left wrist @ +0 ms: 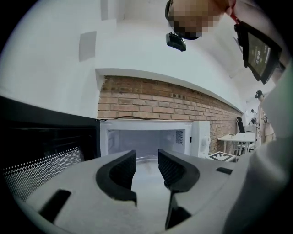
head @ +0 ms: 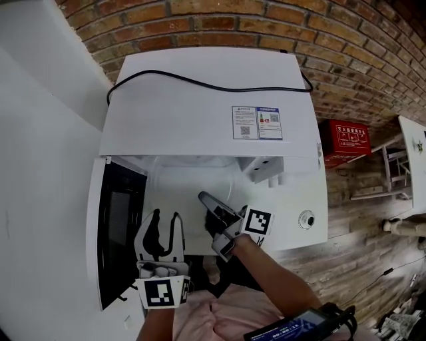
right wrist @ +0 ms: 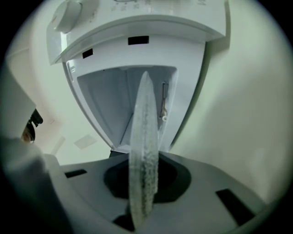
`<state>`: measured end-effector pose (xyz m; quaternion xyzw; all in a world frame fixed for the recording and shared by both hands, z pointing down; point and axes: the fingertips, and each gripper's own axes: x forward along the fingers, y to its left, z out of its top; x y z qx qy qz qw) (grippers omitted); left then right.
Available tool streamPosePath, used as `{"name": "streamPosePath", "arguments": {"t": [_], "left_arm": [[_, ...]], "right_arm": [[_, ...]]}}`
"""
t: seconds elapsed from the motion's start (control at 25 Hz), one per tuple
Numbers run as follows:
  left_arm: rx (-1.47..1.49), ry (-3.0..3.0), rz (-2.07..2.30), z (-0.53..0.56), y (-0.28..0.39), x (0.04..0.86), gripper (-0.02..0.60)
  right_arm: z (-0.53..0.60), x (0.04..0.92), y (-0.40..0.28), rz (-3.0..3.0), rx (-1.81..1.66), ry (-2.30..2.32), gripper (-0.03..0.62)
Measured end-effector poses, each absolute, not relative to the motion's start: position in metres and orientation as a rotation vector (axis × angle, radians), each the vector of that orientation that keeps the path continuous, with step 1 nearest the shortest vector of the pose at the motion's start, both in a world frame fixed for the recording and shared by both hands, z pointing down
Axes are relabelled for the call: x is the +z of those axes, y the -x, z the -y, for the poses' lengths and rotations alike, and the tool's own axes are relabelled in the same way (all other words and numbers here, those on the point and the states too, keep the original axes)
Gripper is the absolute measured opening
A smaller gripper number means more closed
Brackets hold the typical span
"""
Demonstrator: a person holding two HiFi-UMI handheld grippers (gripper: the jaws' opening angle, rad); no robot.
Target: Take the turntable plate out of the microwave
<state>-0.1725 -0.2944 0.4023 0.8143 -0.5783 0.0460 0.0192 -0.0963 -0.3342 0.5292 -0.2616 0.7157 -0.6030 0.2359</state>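
The white microwave [head: 206,106] stands with its door [head: 120,233] swung open to the left. My right gripper [head: 204,198] reaches into the cavity mouth and is shut on the rim of the clear glass turntable plate [head: 190,190]. In the right gripper view the plate [right wrist: 144,137] stands edge-on between the jaws of that gripper [right wrist: 145,183]. My left gripper [head: 165,225] hovers just in front of the opening, open, with nothing between its fingers. In the left gripper view that gripper [left wrist: 146,162] points level into the cavity, where the plate's rim [left wrist: 143,157] shows.
A black cable [head: 200,83] lies across the microwave's top. The control knob [head: 306,219] is on the front panel at the right. A brick wall [head: 266,20] stands behind, a white wall at the left. A red box [head: 344,141] sits on the floor at the right.
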Motion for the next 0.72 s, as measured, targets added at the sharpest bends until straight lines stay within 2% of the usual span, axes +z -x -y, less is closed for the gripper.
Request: {"name": "streamPosePath", "arguments": {"t": [0.72], "left_arm": [[0.106,-2.647,1.649,0.192,0.145,0.403,0.158]], "right_arm": [[0.196,0.53,0.046,-1.921,-1.61,0.809,0.029]]}}
